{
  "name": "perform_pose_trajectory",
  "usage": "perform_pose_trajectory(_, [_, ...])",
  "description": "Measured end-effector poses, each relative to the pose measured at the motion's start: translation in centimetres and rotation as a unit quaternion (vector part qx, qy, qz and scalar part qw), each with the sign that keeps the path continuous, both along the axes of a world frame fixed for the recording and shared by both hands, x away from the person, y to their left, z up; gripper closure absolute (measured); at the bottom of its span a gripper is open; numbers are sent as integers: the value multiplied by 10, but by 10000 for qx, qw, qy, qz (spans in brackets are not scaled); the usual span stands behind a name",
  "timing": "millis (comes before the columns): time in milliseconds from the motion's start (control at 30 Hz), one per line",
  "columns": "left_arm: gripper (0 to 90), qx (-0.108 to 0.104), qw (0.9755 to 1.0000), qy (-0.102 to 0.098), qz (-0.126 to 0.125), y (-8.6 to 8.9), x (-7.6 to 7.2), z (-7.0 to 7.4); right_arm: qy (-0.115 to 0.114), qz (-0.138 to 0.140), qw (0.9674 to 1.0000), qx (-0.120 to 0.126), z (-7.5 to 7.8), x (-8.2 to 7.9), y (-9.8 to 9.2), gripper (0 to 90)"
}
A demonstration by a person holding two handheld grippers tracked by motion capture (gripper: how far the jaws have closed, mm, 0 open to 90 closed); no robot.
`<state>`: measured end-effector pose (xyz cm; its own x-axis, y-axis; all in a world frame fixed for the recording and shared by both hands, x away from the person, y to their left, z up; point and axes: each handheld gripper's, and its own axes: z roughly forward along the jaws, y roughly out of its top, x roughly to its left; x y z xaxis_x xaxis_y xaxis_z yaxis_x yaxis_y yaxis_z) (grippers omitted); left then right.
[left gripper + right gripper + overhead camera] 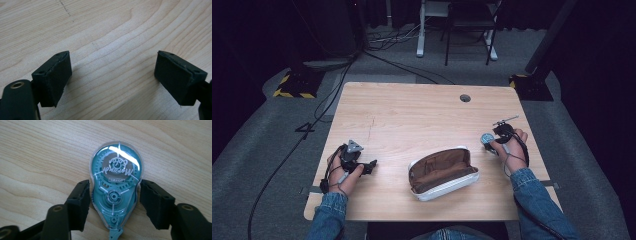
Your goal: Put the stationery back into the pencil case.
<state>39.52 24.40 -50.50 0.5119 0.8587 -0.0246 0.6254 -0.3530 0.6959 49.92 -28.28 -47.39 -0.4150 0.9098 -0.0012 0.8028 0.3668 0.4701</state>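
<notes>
Your right claw point(113, 195) sits around the tape roller point(115, 182), which lies flat on the tabletop point(412, 115) near its right edge. In the right gripper view the jaws stand on either side of the roller's narrow lower half, touching or just short of its clear shell; I cannot tell whether they are pressing yet. The roller's long axis runs straight out along the claw, wide round end farthest from you, pointed tip back toward your hand, so the jaws cross its short width. That looks like a sound line for a pinch.

The pouch point(443, 172) lies open at the middle of the near edge, mouth facing up and away, well to the left of the roller. Your right hand point(511, 145) is the nearer one to both.

Your left claw point(112, 75) is released, jaws wide apart over bare wood, with nothing between them, well left of the pouch.
</notes>
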Motion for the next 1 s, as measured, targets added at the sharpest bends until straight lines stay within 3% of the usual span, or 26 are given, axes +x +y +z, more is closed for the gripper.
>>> perform_pose_trajectory(67, [146, 1, 10000, -1, 0, 0, 0, 0, 22, 9, 10000, -8, 1, -1, 0, 490])
perform_pose_trajectory(533, [146, -6, 10000, 8, 18, 0, 0, 0, 32, -40, 10000, -12, 2, -3, -1, 495])
perform_pose_trajectory(1000, [146, -17, 10000, 16, 17, 0, 0, 0, -154, 69, 9998, 69, 10, -8, -3, 499])
